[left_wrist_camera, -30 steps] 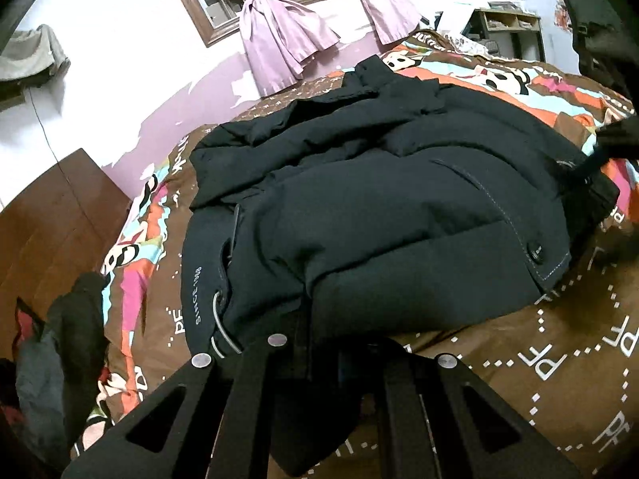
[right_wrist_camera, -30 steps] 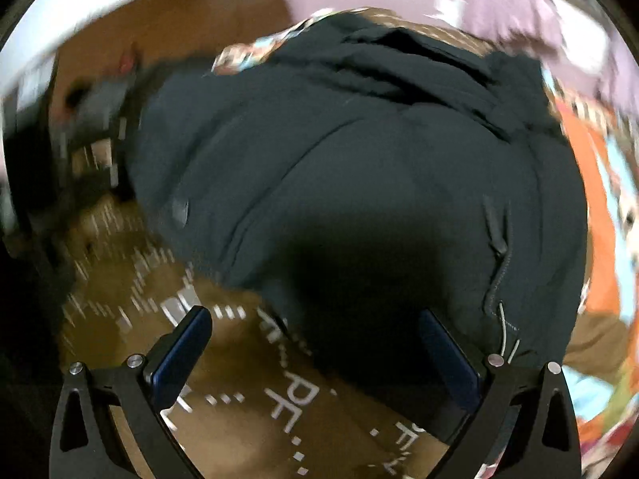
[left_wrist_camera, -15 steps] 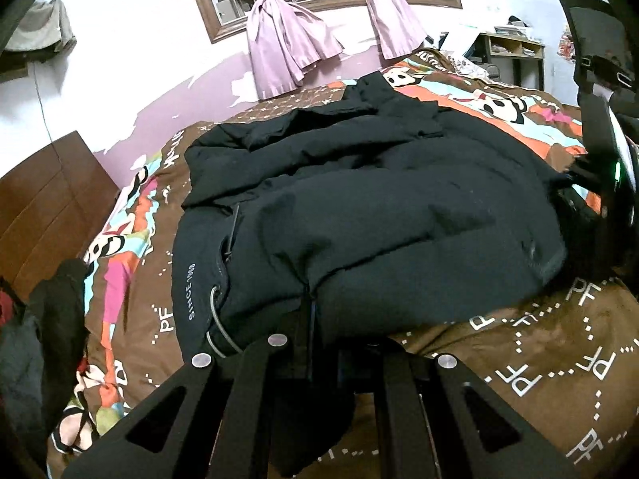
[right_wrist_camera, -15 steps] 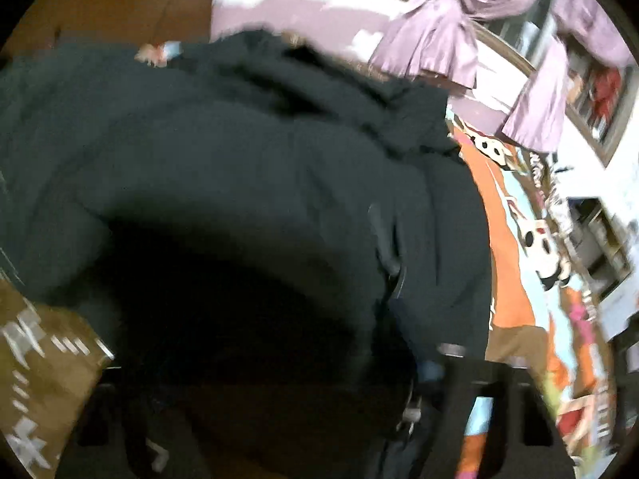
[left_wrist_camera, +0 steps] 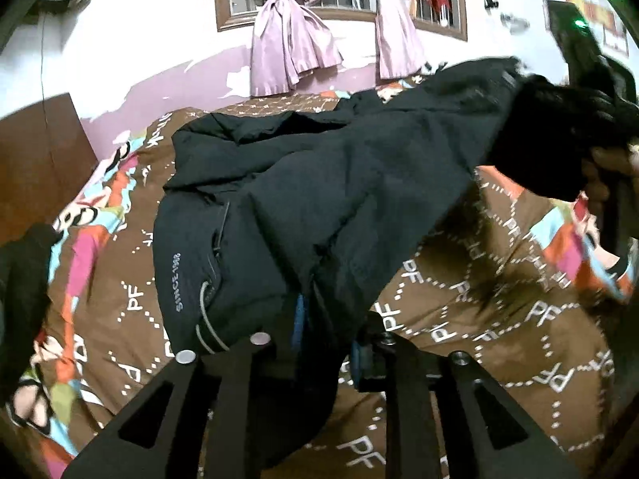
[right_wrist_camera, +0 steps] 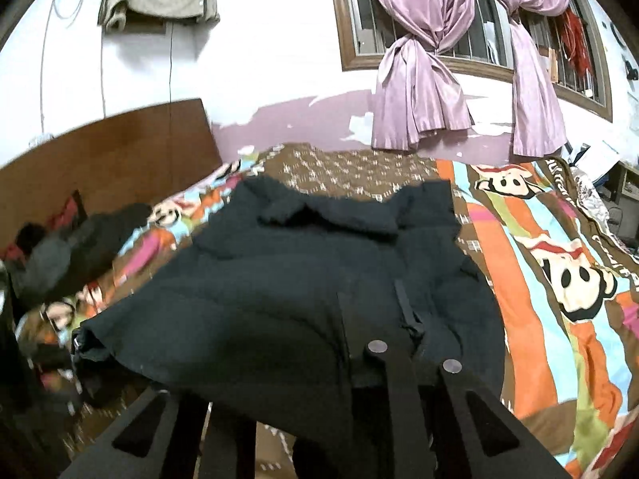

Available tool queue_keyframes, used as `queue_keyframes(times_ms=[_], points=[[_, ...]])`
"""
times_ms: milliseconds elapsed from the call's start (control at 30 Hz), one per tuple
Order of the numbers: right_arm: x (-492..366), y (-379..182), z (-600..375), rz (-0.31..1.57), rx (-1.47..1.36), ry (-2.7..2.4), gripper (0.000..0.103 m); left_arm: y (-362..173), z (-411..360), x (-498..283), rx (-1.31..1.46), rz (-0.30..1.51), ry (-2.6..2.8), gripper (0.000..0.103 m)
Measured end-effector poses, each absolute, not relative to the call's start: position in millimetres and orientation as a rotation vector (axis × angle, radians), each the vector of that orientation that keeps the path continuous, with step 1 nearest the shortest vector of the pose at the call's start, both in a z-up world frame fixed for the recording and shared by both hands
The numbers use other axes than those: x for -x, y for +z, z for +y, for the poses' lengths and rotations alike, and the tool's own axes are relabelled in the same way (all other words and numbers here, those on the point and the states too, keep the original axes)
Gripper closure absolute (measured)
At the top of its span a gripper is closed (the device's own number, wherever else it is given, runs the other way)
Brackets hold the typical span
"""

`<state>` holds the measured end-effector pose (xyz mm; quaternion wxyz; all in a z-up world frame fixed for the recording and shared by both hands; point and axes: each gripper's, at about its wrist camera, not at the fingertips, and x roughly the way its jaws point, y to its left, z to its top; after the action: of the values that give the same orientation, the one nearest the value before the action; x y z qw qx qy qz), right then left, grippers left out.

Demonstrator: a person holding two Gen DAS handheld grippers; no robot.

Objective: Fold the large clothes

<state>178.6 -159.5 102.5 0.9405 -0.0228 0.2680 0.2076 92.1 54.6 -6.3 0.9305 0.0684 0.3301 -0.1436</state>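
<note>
While the dark padded jacket (left_wrist_camera: pixel 319 183) lies spread over the brown patterned bedspread (left_wrist_camera: pixel 499 303), its near hem is raised off the bed at two places. The left gripper (left_wrist_camera: pixel 325 343) has that hem between its fingers; its jaws are opening, though fabric still sits against the blue pads. The right gripper (right_wrist_camera: pixel 359 363) has its jaws closing on the jacket's other hem corner, cloth bunched tight between the fingers and draped over them. In the left wrist view that corner hangs high at the right edge, the jacket stretched taut toward it. The collar end rests farther back, toward the wall with the knotted purple curtains (right_wrist_camera: pixel 423 92).
</note>
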Motion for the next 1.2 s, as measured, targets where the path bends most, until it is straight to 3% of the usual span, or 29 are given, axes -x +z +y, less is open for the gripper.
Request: queue_keyframes(times_ms=[200,333,367,467,500,867,1200], points=[[-194.2,113.5,-161.7,0.546,0.009,0.421,0.088,-9.6,40.8,-84.7,-0.168,0.684,-0.271,0.063],[-190.4,109.5,-165.2,0.545,0.007,0.416,0.088,-25.9,17.0,-84.7,-0.362,0.685,-0.167,0.062],[-187.9,107.6,-166.4,0.546,0.012,0.415,0.088,-28.9,13.9,-84.6,-0.39,0.688,-0.15,0.063],[-178.7,100.9,-168.9,0.556,0.034,0.4,0.088,-28.9,12.3,-84.9,-0.426,0.682,-0.101,0.093],[-173.5,97.2,-169.5,0.557,0.056,0.387,0.088,-27.0,14.1,-84.5,-0.42,0.675,-0.089,0.095],[-109.1,81.8,-175.2,0.518,0.142,0.332,0.092,39.9,54.3,-61.3,-0.167,0.624,-0.015,0.099],[-38.7,120.8,-173.2,0.428,0.14,0.417,0.094,101.4,70.4,-9.3,-0.124,0.569,-0.04,0.099]])
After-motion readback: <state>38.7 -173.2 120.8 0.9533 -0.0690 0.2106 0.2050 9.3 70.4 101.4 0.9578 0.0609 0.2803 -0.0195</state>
